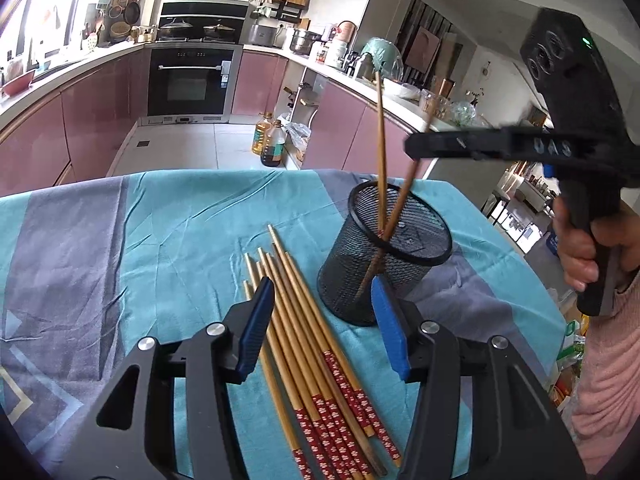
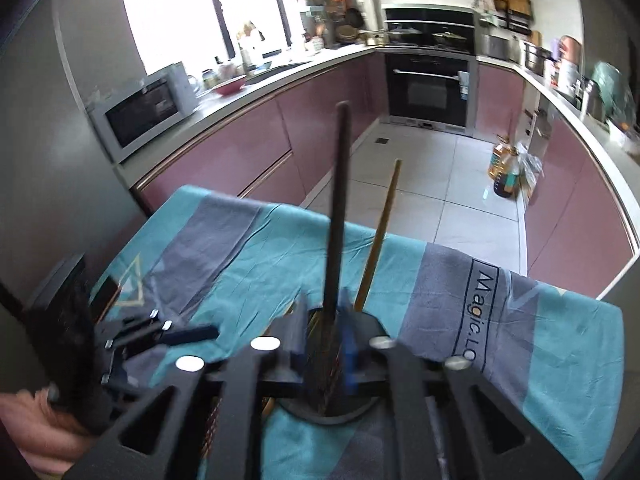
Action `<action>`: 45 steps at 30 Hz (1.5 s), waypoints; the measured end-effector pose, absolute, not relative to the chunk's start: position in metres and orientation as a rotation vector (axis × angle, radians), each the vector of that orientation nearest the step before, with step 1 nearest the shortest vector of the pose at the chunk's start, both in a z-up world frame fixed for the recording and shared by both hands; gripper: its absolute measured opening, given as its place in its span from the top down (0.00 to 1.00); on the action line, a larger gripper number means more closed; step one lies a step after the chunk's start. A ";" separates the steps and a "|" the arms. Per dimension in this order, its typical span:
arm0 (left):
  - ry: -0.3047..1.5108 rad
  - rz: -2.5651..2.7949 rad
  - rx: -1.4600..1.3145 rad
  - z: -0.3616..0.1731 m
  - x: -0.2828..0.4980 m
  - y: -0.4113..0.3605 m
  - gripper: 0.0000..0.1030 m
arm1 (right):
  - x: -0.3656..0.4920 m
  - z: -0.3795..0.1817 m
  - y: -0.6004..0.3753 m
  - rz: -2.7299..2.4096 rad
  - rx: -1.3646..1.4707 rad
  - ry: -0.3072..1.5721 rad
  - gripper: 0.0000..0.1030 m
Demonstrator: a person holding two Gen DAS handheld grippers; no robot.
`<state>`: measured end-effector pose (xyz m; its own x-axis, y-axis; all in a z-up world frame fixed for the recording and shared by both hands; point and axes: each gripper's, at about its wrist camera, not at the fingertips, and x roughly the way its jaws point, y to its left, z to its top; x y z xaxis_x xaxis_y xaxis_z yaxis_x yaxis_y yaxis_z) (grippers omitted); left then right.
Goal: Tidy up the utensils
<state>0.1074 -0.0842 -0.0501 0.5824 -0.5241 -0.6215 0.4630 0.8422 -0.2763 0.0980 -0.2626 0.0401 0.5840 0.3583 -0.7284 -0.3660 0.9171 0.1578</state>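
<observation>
My table is covered by a teal and grey cloth [image 1: 168,216], creased all over, with lettering printed on a grey band at its far right side in my right view. On it, toward the right half in my left view, stands a black mesh cup [image 1: 384,256], upright, its round rim open to the top. Just to the left of the cup lies a bundle of bamboo chopsticks [image 1: 304,328], side by side and fanning slightly, their plain tips pointing away from me and their red flower-patterned ends nearest me. My left tongs [image 1: 322,312] hang low over that bundle with the blue pads spread wide, one pad over the left edge of the sticks and the other close to the cup's near wall, holding nothing. My right tongs [image 2: 322,340] sit above the cup, their fingers drawn in close around a dark chopstick [image 2: 338,216] that stands nearly upright out of the cup; motion blur keeps me from telling whether the pads truly pinch it. A second, lighter chopstick [image 1: 381,152] already leans in the cup, crossing the dark one near the rim, its top tipped to the left in my left view.
</observation>
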 end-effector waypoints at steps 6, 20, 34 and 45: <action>0.781 -0.539 -0.066 -0.056 0.114 -0.079 0.52 | 0.086 0.040 -0.268 0.363 0.022 0.745 0.65; 0.928 -0.505 0.107 -0.094 0.111 -0.081 0.67 | 0.011 -0.033 -0.233 0.496 0.010 0.837 0.74; 0.974 -0.491 0.171 -0.109 0.103 -0.077 0.75 | 0.026 -0.080 -0.216 0.388 0.046 0.918 0.82; 0.982 -0.484 0.158 -0.111 0.110 -0.077 0.83 | 0.034 -0.089 -0.207 0.347 0.039 0.926 0.85</action>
<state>0.1104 -0.0766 -0.1110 0.4594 -0.3216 -0.8280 0.4613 0.8830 -0.0871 0.0344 -0.2070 -0.0886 0.5494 0.3101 -0.7759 -0.2766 0.9437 0.1813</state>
